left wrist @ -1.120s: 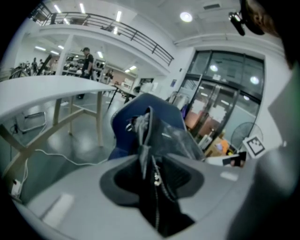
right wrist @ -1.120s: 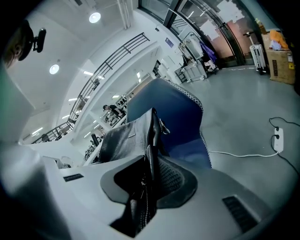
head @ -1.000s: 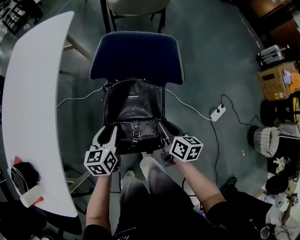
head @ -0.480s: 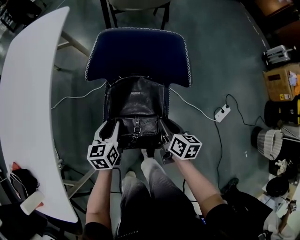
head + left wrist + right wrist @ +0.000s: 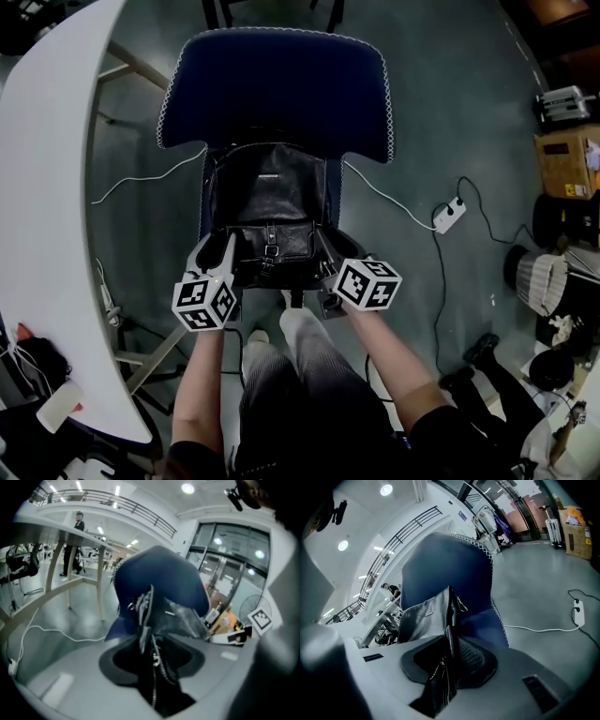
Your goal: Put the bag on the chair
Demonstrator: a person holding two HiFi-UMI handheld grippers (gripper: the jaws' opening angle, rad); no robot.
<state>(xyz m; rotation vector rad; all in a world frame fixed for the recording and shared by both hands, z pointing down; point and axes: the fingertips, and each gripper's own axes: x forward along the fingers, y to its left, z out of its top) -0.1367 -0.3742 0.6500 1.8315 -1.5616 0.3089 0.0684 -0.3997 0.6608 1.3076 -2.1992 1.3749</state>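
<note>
Setting the bag point(image 5: 269, 202) on the chair point(image 5: 277, 89): placement looks nearly done, only the release seems left.

Nearest you, your left gripper point(image 5: 214, 255) is clamped on the bag's left side edge, and the zipper seam runs straight through the gap between its jaws. Your right gripper point(image 5: 333, 261) is pinched on the right side edge the same way, with the thin leather edge squeezed between its jaws. So the bag sits between your two grippers, one lower side in each. Just past them the black bag stands upright on the blue seat, buckle flap facing you. Its top is right up by the backrest; whether it touches can't be told. Farther on, the backrest rises behind it. What's left, by my read: let go on both sides and back out.
</note>
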